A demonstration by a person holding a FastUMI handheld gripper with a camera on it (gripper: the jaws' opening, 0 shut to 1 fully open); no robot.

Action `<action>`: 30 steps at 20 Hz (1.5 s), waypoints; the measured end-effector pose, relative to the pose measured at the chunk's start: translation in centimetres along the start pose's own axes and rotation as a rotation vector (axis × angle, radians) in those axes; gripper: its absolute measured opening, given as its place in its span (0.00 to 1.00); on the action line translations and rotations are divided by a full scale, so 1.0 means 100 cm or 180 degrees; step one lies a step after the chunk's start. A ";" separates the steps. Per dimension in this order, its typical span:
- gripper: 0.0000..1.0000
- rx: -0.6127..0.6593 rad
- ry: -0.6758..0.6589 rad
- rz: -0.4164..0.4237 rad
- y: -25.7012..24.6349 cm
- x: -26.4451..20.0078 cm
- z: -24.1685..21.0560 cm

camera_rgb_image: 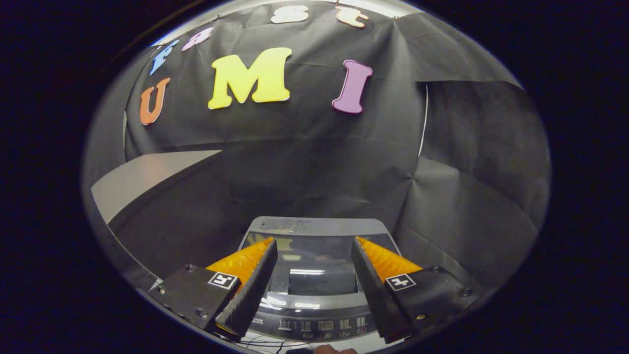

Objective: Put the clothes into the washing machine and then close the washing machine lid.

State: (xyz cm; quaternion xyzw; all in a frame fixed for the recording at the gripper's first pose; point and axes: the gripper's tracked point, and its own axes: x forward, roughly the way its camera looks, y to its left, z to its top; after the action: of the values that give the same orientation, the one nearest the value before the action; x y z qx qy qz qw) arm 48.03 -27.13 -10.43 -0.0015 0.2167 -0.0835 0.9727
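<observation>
A: How did the gripper point(314, 246) stand?

B: Its jaws were wide apart and held nothing; each finger point(248, 290) was a black ribbed wedge with an orange, faceted outer face, mounted on a matte black block carrying a small square marker.

A: And the washing machine point(314, 295)?

B: Low in the centre of the frame, beneath and just beyond the fingers; its lid point(319, 265) lay flat, a glossy dark window in a rounded grey frame that caught reflections; the control panel point(319, 325) curved along the near edge.

A: Any room around it?

B: Creased black cloth hung behind and to the right; a pale grey surface point(147, 182) slanted at the left.
</observation>
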 end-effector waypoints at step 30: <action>0.97 0.0147 -0.1311 0.0513 -0.081 -0.358 0.028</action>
State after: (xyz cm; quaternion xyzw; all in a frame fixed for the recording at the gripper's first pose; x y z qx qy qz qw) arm 15.94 -29.33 7.57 0.0210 0.0109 -0.0083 0.9997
